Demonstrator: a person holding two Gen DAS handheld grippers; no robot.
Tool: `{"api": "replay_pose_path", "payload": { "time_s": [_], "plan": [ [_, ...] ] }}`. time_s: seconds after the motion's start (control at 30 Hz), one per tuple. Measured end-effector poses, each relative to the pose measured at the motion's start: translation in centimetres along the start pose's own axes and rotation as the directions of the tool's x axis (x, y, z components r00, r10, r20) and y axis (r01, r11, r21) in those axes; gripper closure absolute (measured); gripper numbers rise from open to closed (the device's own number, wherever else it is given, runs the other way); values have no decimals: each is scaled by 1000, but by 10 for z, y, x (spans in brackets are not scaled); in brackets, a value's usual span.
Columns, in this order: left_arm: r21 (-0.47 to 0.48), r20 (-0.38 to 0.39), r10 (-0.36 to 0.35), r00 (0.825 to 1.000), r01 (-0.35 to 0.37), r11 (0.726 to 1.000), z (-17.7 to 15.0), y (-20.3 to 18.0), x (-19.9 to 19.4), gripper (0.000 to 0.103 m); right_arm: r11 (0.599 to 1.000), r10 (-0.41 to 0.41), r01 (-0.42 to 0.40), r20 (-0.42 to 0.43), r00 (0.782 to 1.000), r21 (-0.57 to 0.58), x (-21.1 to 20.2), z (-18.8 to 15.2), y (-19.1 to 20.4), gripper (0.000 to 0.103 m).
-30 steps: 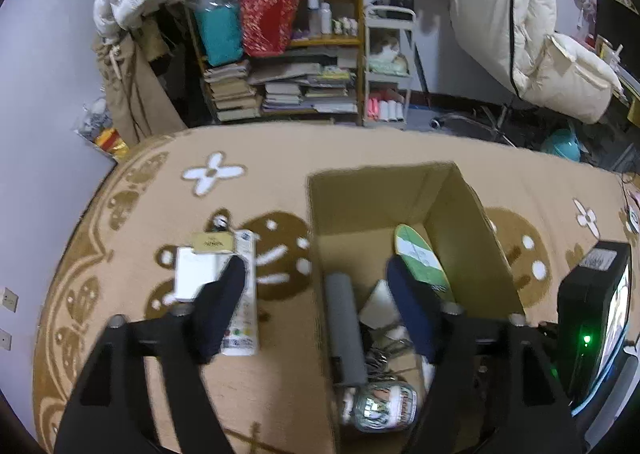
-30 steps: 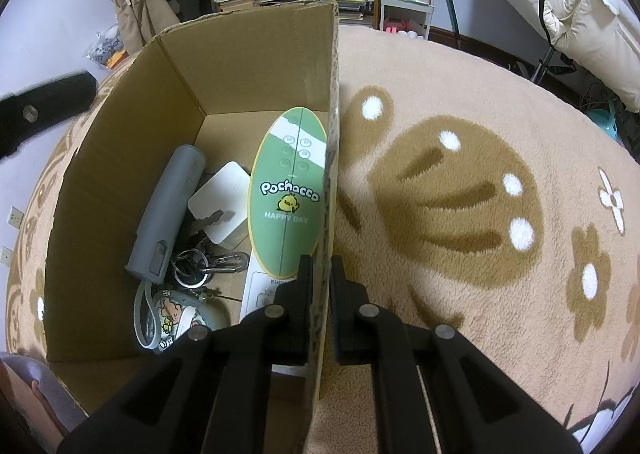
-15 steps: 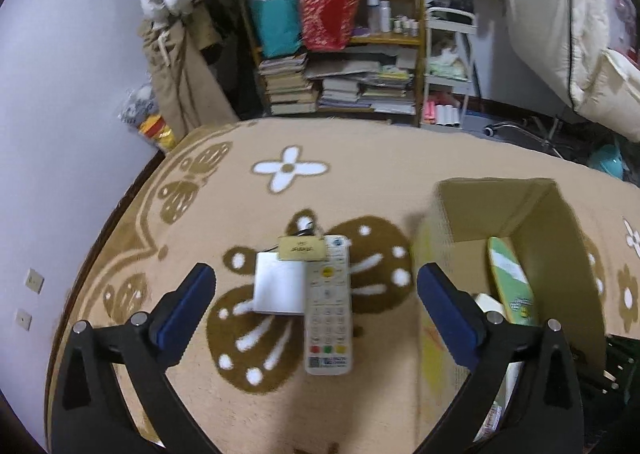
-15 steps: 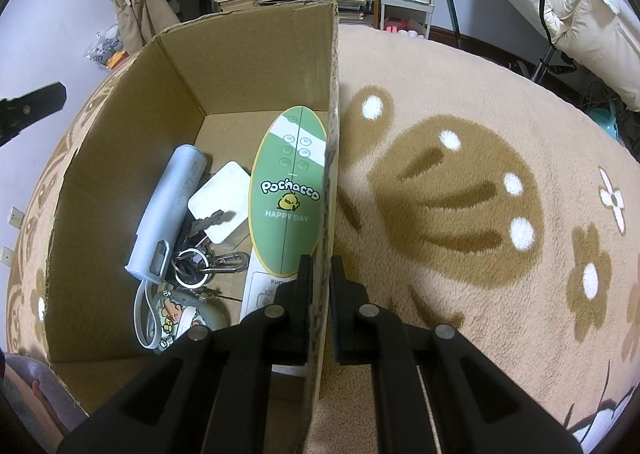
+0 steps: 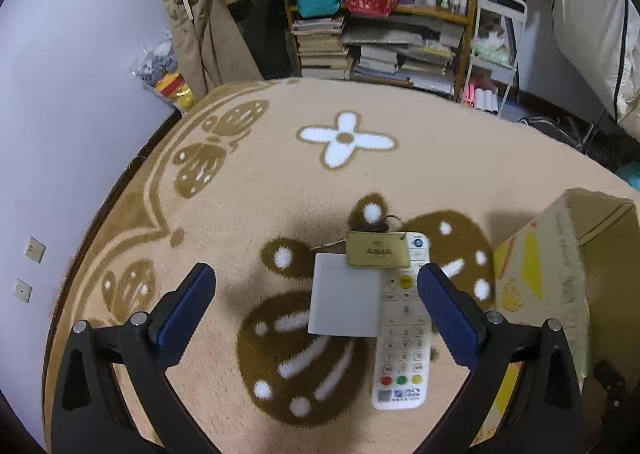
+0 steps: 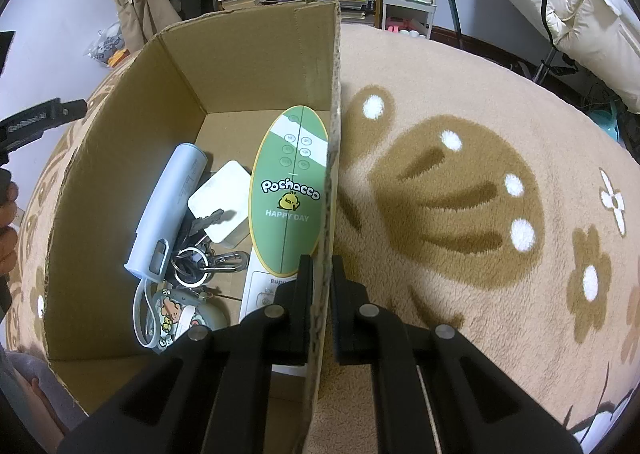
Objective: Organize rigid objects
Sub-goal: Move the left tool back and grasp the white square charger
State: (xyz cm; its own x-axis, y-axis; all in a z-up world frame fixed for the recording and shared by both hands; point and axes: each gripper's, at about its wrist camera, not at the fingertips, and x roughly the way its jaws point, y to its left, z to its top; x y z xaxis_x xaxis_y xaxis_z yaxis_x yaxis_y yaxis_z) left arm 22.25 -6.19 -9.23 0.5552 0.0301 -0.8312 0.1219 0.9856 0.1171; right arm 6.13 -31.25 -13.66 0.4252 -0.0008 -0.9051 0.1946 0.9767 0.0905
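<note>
Three items, a white remote (image 5: 404, 318), white box (image 5: 345, 302) and gold tag (image 5: 378, 250), now sit between our left gripper (image 5: 316, 306), jaws apart, moved off the cardboard box (image 6: 256, 53), whose wall our right gripper (image 6: 320, 278) clamps.

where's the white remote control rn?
Left wrist view: the white remote control lies on the tan rug, outside the cardboard box to its right, with a white square box against its left edge and a gold tag over its top.

The left gripper (image 5: 316, 300) hung above the rug (image 5: 256, 189), jaws spread wide, nothing between them. The right gripper (image 6: 321, 274) was clamped on the cardboard box (image 6: 256, 65) wall, one finger inside, one outside.
</note>
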Motion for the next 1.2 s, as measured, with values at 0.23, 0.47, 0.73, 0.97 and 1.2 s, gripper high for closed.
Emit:
{"api": "replay_pose_path", "payload": {
  "time_s": [0.23,0.47,0.73,0.97,1.2],
  "plan": [
    [-8,-65,19,998,-20,1000,-2,9,36,3,1000,0,0,0,1000,-1,0,0,0,94],
    [-13,-105,25,994,-27,1000,-10,11,58,3,1000,-2,2,0,1000,-6,0,0,2,94],
    [-40,-102,-6,995,2,999,-11,12,65,1,1000,-1,1,-3,1000,-6,1,0,2,94],
    [-41,-126,-1,992,-4,999,-17,9,73,1,1000,0,0,-3,1000,-5,0,0,2,94],
    [-61,-164,17,986,-27,998,-22,16,82,25,1000,0,0,-4,1000,-4,0,0,2,94]
  ]
}}
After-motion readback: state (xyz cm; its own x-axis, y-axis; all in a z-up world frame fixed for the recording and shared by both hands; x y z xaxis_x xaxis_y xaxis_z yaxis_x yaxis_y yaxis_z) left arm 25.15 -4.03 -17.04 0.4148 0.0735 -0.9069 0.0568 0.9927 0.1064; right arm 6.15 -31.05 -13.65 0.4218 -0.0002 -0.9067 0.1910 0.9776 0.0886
